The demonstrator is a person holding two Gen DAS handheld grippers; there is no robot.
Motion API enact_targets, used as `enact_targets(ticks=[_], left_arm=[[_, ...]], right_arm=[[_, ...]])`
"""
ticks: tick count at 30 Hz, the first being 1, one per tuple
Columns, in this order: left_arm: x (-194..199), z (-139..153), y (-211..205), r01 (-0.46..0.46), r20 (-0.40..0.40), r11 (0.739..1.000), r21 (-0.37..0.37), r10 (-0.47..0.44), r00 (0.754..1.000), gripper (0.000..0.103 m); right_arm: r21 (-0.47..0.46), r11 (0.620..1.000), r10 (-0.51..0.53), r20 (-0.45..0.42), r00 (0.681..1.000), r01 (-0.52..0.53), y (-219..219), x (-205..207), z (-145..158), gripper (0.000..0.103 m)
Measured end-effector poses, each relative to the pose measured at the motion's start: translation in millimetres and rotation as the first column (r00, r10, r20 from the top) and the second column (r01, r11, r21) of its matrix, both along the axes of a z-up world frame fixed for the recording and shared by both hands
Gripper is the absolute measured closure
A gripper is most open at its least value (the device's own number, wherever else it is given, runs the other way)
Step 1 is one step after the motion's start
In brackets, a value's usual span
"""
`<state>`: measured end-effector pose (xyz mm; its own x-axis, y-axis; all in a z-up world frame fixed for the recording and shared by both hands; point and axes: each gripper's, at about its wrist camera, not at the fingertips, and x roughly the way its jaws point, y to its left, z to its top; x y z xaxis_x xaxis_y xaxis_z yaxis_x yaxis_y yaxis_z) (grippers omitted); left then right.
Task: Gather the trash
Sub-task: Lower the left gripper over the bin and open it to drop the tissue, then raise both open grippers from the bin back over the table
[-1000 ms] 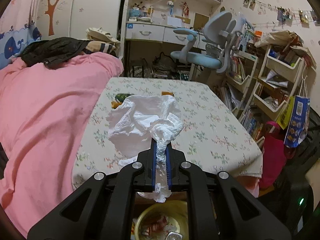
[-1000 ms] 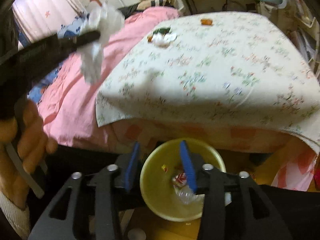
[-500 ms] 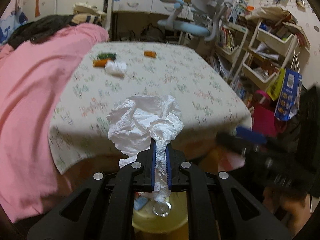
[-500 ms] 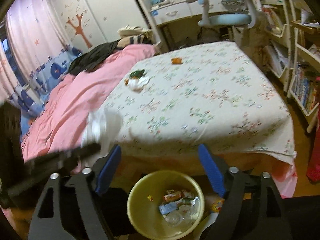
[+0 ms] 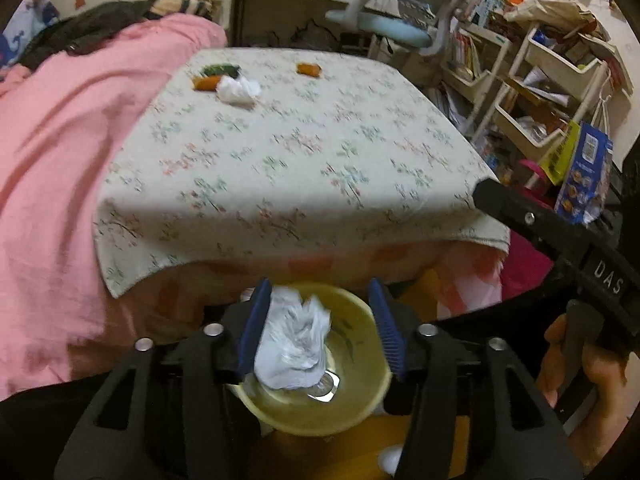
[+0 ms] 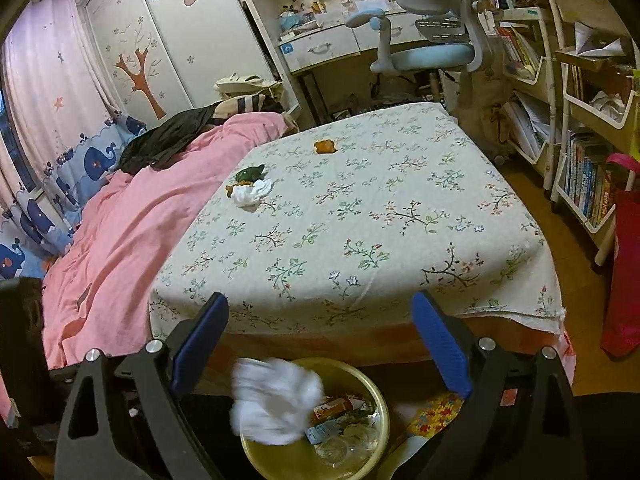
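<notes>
The left hand-held gripper (image 5: 320, 324) is opening above the yellow bin (image 5: 360, 412); the white tissue (image 5: 294, 344) sits between its jaws, blurred, so contact is unclear. The right hand-held gripper (image 6: 320, 344) is also opening, with nothing inside. The bin's near rim is cut off. Farther, on the surface (image 6: 400, 240), lie another tissue (image 6: 252, 194) and small wrappers (image 6: 325, 146).

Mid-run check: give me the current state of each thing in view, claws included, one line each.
Left claw: jaws opening, tissue released.
Right claw: jaws opening, nothing between them.
Large white tissue: loose, over the bin mouth.
Yellow bin: upright, partly filled with wrappers.
Small tissue: crumpled on the table.
Orange wrapper: lying alone on the table.
Green wrapper: beside the small tissue.
</notes>
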<state>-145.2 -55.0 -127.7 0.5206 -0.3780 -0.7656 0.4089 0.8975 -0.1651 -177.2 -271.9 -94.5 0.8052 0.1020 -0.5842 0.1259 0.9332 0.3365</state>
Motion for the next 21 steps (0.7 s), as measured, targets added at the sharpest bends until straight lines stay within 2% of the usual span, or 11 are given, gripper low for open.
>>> enact_targets(ticks=[4,7,11,15,21], left_arm=[[-0.8,14.5,4.0,-0.064,0.104,0.998,0.014,0.062,0.993,0.033],[-0.8,21.6,8.3,-0.107,0.158,0.994,0.016,0.103,0.982,0.028],[0.2,31.7,14.7,-0.148,0.212,0.989,0.002,0.144,0.967,0.024],[0.7,43.4,20.0,-0.182,0.288,0.983,-0.010,0.177,0.941,0.019],[-0.4,46.0,23.0,-0.208,0.318,0.978,-0.011,0.201,0.926,0.018]], right_arm=[[-0.021,1.000,-0.012,0.005,1.000,0.012,2.0,-0.1,0.6,0.011],[-0.044,0.999,-0.017,0.012,1.000,0.017,3.7,-0.7,1.9,0.011],[-0.067,0.997,-0.023,0.020,1.000,0.024,5.3,-1.6,3.2,0.009],[-0.093,0.995,-0.032,0.034,0.999,0.035,7.2,-2.5,5.7,0.008],[-0.120,0.992,-0.035,0.040,0.999,0.039,9.2,-1.8,6.0,0.008]])
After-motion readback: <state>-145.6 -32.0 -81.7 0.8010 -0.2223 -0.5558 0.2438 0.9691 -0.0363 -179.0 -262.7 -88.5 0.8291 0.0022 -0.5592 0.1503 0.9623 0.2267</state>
